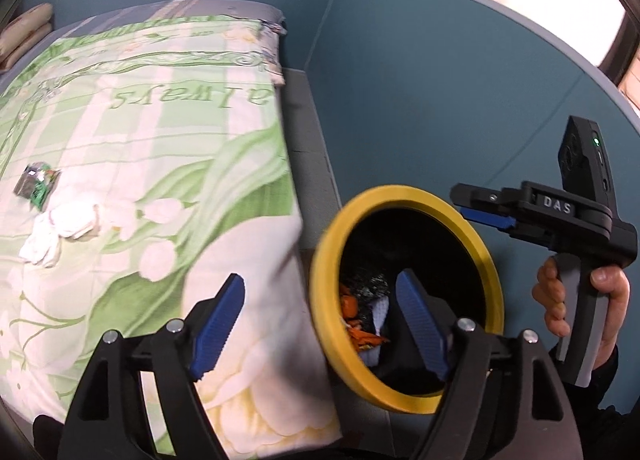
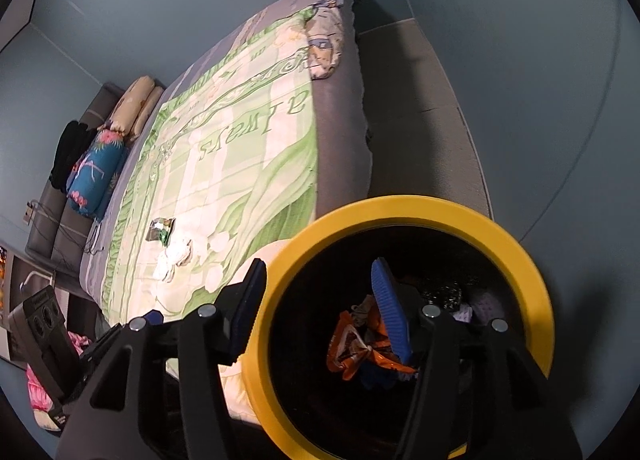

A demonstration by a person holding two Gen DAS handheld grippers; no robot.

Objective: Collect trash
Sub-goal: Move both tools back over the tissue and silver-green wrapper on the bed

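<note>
Both grippers, left and right, hang spread apart and empty, each straddling the bin rim. A bump could tip it, and the wrapper and tissues on the bed ahead-left remain uncollected.

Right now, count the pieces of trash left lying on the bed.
2: a shiny green wrapper near the bed's middle, and crumpled white tissue touching it on the near side. More may lie hidden beyond view.
</note>
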